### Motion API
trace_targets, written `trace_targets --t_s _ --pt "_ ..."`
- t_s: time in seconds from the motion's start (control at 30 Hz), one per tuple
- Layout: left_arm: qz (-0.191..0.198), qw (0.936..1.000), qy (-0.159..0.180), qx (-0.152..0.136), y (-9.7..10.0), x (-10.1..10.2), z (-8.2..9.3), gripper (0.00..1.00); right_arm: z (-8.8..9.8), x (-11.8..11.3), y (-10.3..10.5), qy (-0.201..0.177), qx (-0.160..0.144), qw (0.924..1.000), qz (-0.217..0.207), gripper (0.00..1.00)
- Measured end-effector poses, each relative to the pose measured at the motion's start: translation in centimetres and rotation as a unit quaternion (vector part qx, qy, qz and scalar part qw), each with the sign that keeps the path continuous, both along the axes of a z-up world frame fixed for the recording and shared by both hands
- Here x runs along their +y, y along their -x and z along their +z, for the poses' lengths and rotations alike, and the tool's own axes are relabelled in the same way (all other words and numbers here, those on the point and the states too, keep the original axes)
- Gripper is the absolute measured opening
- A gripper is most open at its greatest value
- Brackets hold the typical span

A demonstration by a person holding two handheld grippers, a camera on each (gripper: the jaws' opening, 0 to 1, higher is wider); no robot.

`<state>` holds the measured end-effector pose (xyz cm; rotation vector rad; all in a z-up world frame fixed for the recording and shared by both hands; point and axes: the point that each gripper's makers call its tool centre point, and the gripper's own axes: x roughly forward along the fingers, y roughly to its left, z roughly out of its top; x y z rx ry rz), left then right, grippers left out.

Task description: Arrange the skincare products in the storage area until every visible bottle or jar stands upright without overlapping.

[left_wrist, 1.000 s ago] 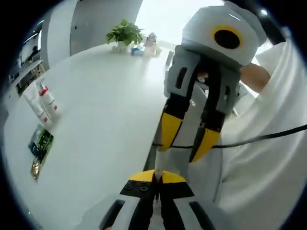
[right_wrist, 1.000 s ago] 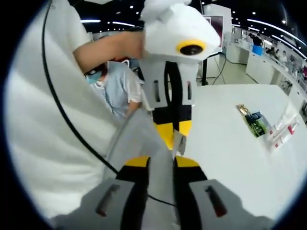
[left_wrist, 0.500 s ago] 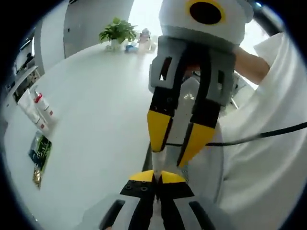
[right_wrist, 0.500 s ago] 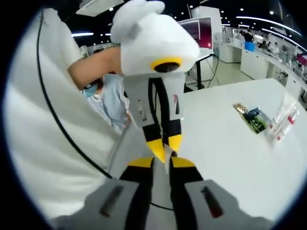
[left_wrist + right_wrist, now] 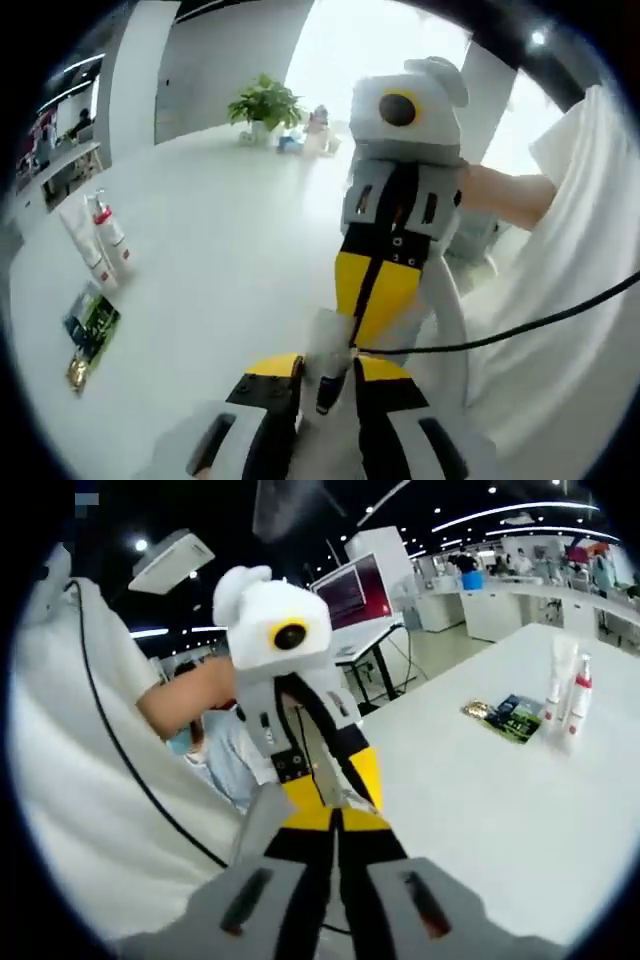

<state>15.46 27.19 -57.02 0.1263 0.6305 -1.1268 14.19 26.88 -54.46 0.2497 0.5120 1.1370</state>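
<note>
Skincare bottles (image 5: 103,240) upright, long axes vertical.

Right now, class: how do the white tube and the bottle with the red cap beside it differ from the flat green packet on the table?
The tube and red-capped bottle stand upright; the green packet lies flat. The standing pair are mostly white and close together; the packet is dark green with printing and lies apart from them. All rest on the white table, away from both hand-held grippers.
</note>
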Motion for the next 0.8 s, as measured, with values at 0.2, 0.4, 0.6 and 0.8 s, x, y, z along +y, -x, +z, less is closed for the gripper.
trace_targets --t_s 0.2,0.4,0.6,0.8 --pt "-0.078 0.9966 0.000 0.029 3.6 0.1 -0.4 0.41 0.1 0.3 3.5 0.022 -0.010 0.9934 0.112 0.01" --pt "-0.103 0.9940 -0.017 0.033 5.2 0.0 -0.8 0.30 -0.4 0.5 4.6 0.055 -0.019 0.9875 0.147 0.01" --pt "-0.147 0.9872 -0.049 0.037 6.7 0.2 -1.4 0.17 -1.4 0.7 6.8 0.103 -0.047 0.9742 0.196 0.01" --pt "-0.233 0.9694 -0.076 -0.005 8.9 -0.1 -1.7 0.01 -2.1 0.4 8.1 0.127 -0.047 0.9645 0.226 0.03"
